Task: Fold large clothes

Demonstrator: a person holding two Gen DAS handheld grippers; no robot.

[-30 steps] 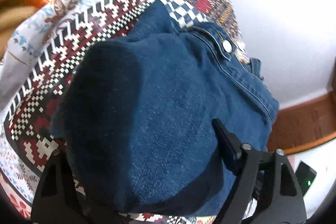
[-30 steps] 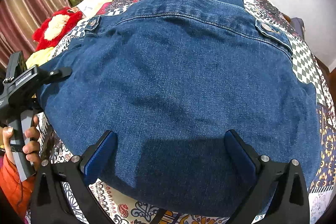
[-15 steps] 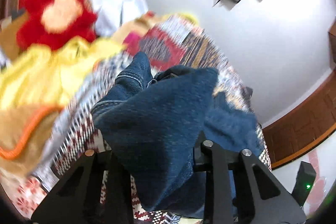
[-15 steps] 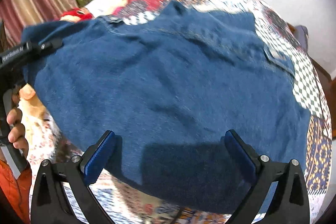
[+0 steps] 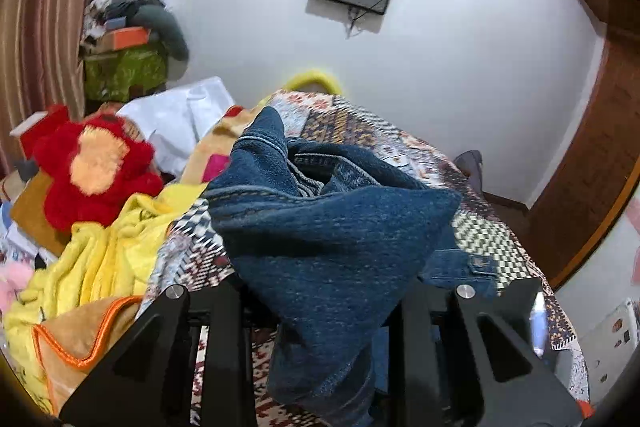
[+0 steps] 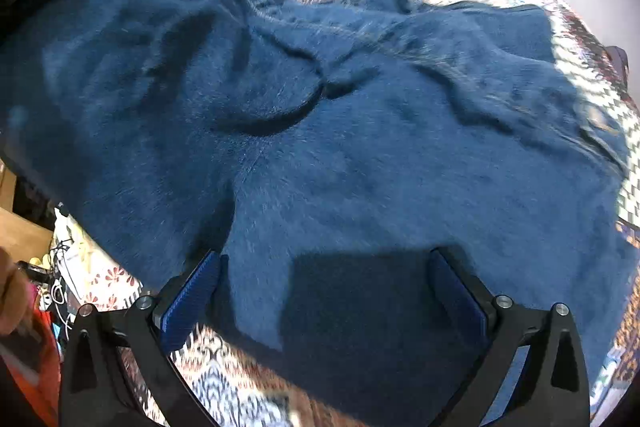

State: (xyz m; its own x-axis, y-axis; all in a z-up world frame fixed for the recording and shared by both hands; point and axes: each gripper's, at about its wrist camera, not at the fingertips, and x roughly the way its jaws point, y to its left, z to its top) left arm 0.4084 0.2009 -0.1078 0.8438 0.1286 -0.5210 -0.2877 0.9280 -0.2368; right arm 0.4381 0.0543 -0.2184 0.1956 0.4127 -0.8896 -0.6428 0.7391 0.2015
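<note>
denim jacket (image 5: 332, 247) is heavy, thick, soft but holds creases, not slippery; it drapes and drags, so I'd grip hems and seams, not mid-panel. It lies on the patterned bedspread (image 5: 476, 235), one edge lifted. Left gripper (image 5: 324, 307) jaws closing, pinching a bunched fold that stands up toward 12 o'clock; it points shallowly down over the bed. Right gripper (image 6: 324, 291) is spread wide, blue pads (image 6: 192, 299) either side of the near hem at 6 o'clock, not pressing it, pointed steeply down
</note>
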